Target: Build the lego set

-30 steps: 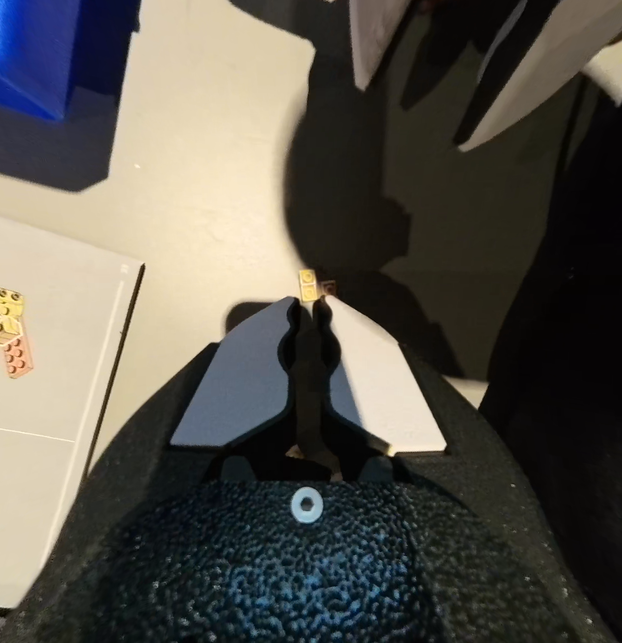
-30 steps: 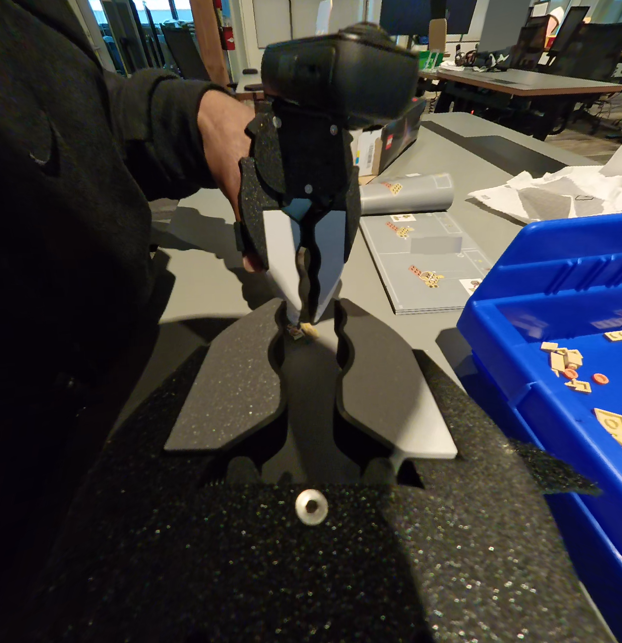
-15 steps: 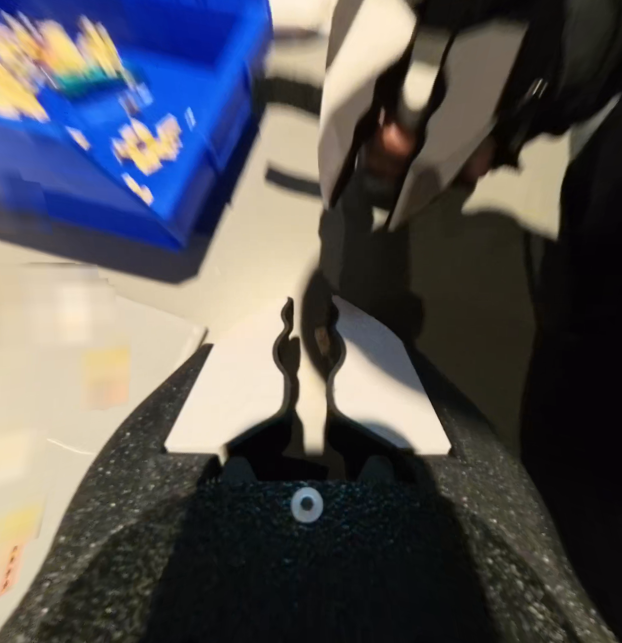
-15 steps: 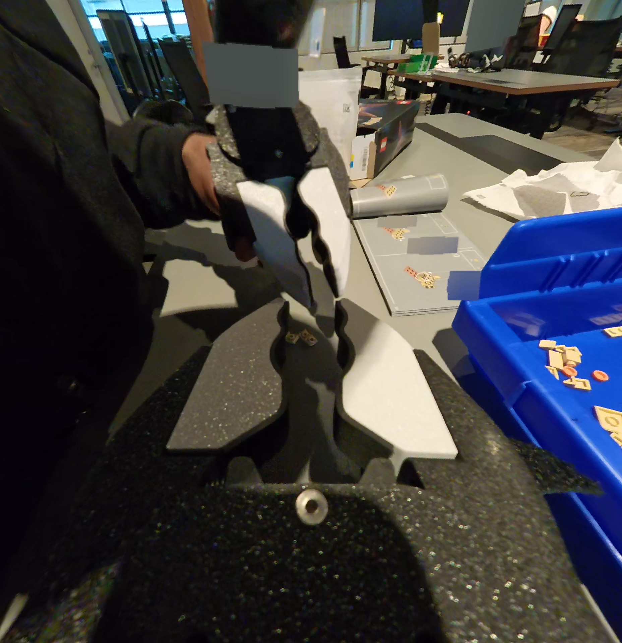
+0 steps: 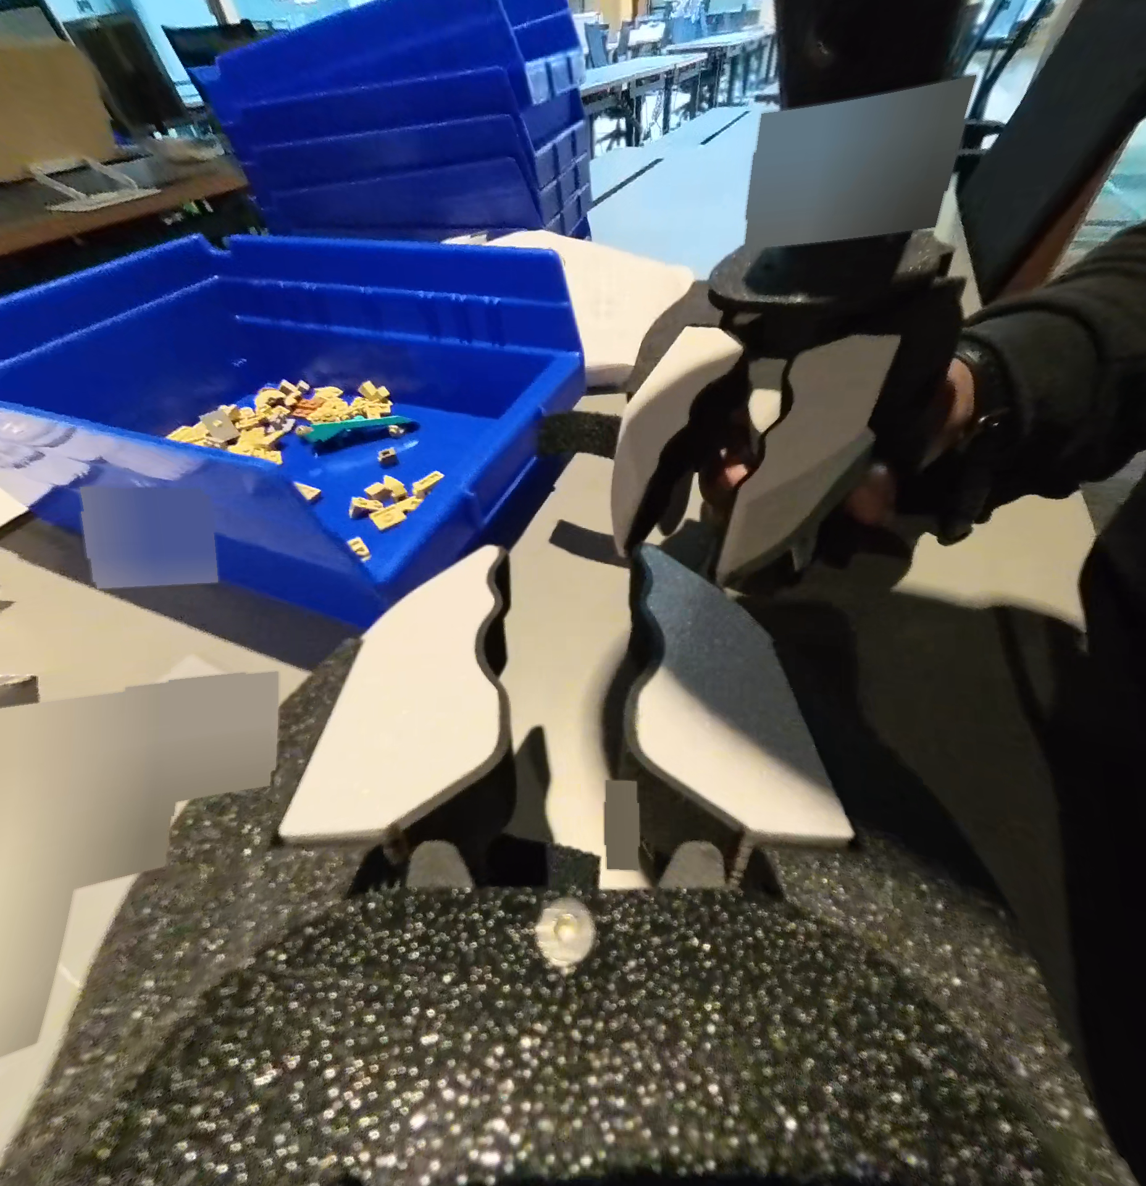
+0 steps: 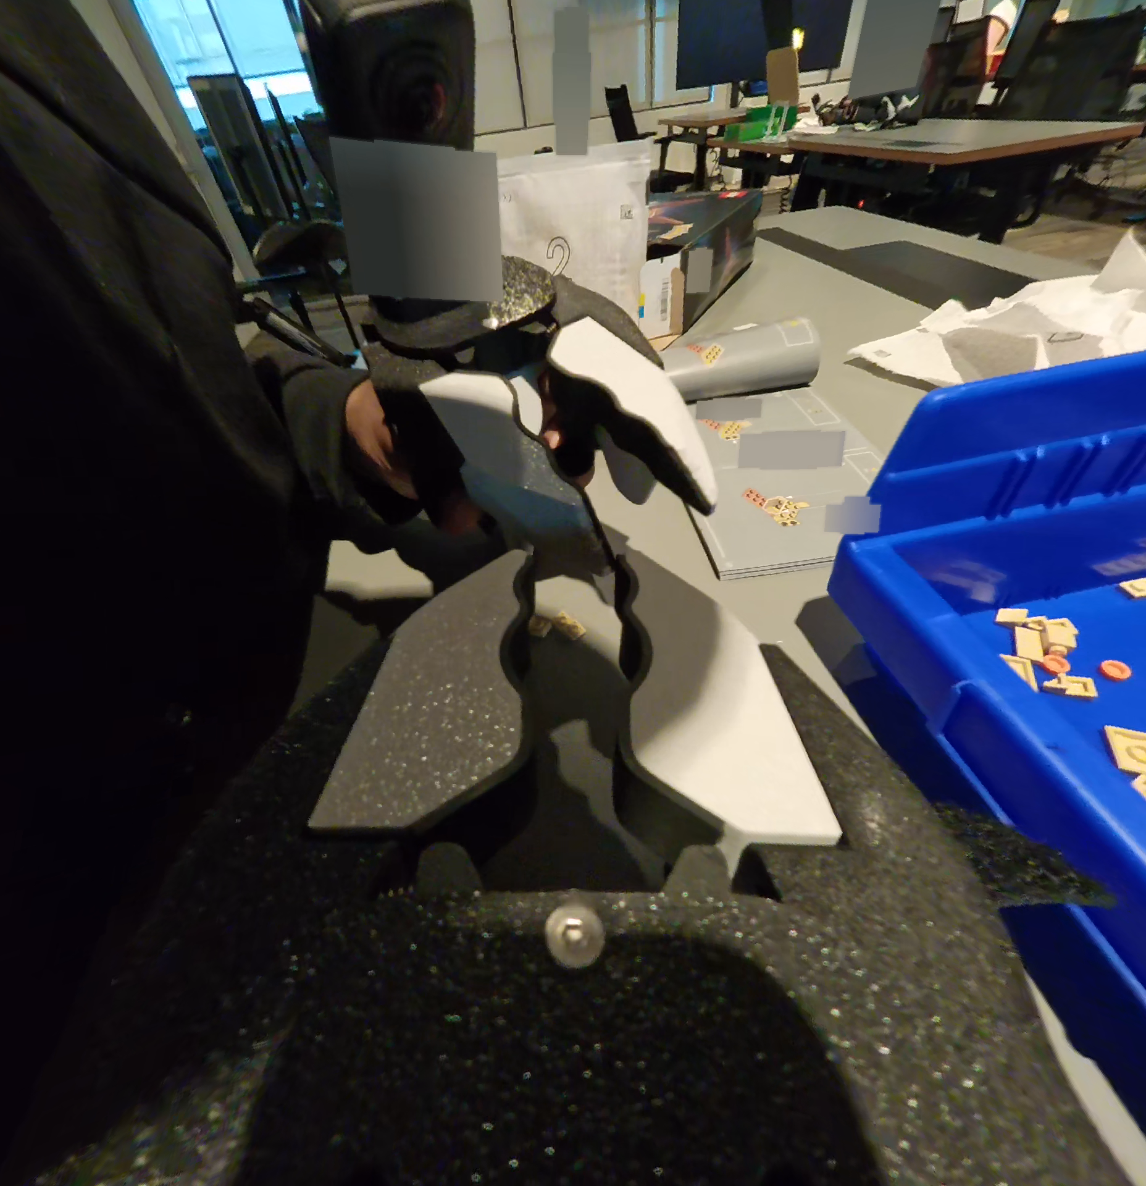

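Two small tan lego pieces (image 6: 567,624) lie on the grey table (image 6: 718,610), seen between my right gripper's fingers. My right gripper (image 6: 573,565) is open and empty, just above and in front of them. My left gripper (image 5: 570,565) is wide open and empty, lifted off the table and tilted toward the blue bin (image 5: 288,552). In the right wrist view the left gripper (image 6: 654,532) hangs just beyond the pieces, apart from them. In the left wrist view the right gripper (image 5: 673,561) shows open, close to my right fingertip. The tan pieces are hidden in the left wrist view.
The blue bin holds several loose tan pieces (image 5: 288,417); it is at the right in the right wrist view (image 6: 942,577). Stacked blue bins (image 5: 397,128) stand behind. An open instruction booklet (image 6: 782,513), a lego box (image 6: 705,237) and crumpled paper (image 6: 1006,334) lie farther back.
My left gripper opened, left the tan pieces on the table, and rose and tilted up toward the bin. My right gripper stayed open and hardly moved.
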`<action>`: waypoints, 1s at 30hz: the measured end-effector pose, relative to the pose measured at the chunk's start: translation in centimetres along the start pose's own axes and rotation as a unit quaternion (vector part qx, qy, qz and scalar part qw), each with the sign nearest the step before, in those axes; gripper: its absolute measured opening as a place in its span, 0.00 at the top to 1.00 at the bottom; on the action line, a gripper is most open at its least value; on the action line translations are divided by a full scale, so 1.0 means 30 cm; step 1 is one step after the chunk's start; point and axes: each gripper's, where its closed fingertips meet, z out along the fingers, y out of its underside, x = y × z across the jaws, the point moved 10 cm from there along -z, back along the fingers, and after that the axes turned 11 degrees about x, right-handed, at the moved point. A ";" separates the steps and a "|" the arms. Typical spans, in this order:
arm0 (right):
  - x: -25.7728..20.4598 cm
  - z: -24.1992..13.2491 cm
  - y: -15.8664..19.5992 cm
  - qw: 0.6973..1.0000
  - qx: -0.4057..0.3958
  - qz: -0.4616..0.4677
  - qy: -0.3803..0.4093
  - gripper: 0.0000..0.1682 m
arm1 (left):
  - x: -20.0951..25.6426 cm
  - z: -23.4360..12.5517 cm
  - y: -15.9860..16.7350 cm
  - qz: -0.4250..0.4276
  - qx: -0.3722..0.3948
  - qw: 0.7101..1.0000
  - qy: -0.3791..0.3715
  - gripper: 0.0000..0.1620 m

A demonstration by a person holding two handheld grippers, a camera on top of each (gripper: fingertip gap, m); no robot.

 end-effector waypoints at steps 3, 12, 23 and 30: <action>0.005 -0.004 -0.001 1.000 0.005 0.008 -0.003 0.87 | -0.011 -0.010 -0.007 -0.011 -0.011 1.000 0.003 0.80; 0.005 -0.006 -0.002 1.000 0.009 0.008 -0.002 0.87 | -0.011 -0.043 -0.065 -0.017 -0.024 0.999 0.025 0.81; 0.003 -0.014 -0.001 1.000 0.008 0.006 -0.004 0.88 | -0.024 -0.055 -0.123 -0.048 -0.004 0.998 0.036 0.82; 0.002 -0.016 -0.001 1.000 0.007 0.006 -0.006 0.88 | -0.024 -0.049 -0.104 -0.054 -0.007 0.998 0.036 0.83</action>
